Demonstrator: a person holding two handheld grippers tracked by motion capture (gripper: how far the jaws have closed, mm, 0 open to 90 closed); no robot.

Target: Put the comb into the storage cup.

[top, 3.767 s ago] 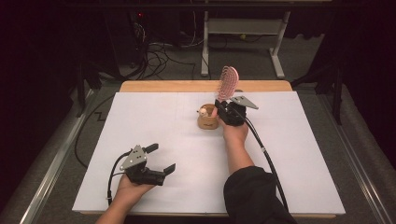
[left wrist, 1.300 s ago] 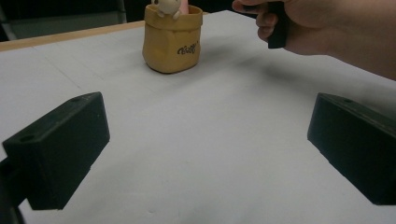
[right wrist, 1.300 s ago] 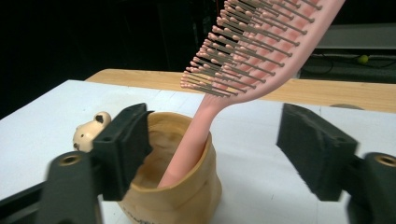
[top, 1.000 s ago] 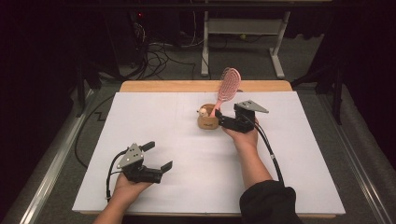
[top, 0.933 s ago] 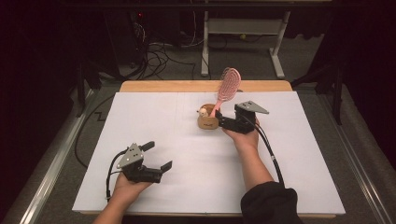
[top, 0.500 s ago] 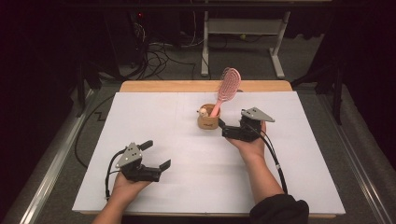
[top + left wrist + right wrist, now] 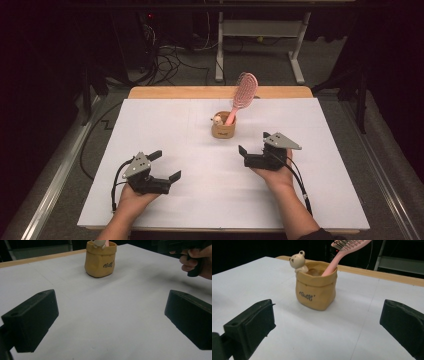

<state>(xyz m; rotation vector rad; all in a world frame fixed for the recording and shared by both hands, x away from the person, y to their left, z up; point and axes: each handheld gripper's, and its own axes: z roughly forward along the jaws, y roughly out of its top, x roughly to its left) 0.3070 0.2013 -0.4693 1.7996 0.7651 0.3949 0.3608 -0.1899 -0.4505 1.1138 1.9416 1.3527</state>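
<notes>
**Pink hairbrush standing in tan pouch holder; both grippers empty**

Item: pink hairbrush [image 7: 243, 95], handle down in a tan pouch-shaped holder [image 7: 223, 128] with a small bear figure [image 7: 297, 261] on its rim, head leaning toward 1 o'clock. The holder sits on the white counter [image 7: 165, 125] just past centre.

Right gripper [image 7: 252, 148]: at 4 o'clock of the holder, apart from it, jaws just opened wide, nothing between them.

Left gripper [image 7: 165, 165]: at 7 o'clock, well apart, jaws spread, empty.
</notes>
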